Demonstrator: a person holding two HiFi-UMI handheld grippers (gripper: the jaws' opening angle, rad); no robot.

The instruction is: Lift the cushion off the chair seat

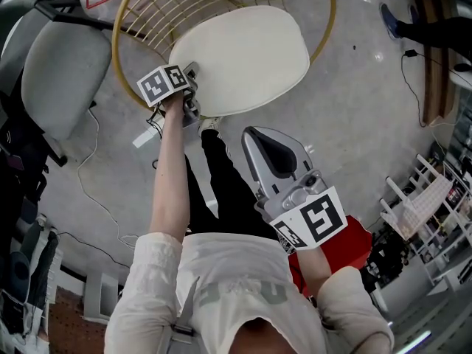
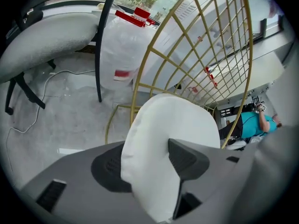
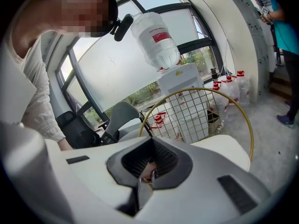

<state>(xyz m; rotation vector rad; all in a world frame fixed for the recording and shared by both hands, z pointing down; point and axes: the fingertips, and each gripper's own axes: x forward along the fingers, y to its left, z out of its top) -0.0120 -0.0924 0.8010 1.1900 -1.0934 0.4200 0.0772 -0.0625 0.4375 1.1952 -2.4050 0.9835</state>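
A cream cushion (image 1: 240, 57) lies on the seat of a round gold wire chair (image 1: 118, 43). My left gripper (image 1: 195, 105) is at the cushion's near left edge. In the left gripper view the cushion (image 2: 173, 120) edge bulges up between the two pads, and the right pad (image 2: 187, 160) dents it, so my left gripper (image 2: 149, 164) is shut on the cushion. My right gripper (image 1: 273, 150) hangs nearer the body, apart from the chair. Its jaws stand together with nothing in them (image 3: 147, 164). The cushion (image 3: 224, 150) and the gold frame (image 3: 247, 120) lie beyond it.
A grey office chair (image 1: 55, 72) stands left of the wire chair, with a cable (image 1: 88, 190) on the floor beside it. A red object (image 1: 346, 249) and a white rack (image 1: 431, 198) are at the right. A person in teal (image 2: 254, 122) stands behind the chair. A water dispenser (image 3: 177, 78) stands at the window.
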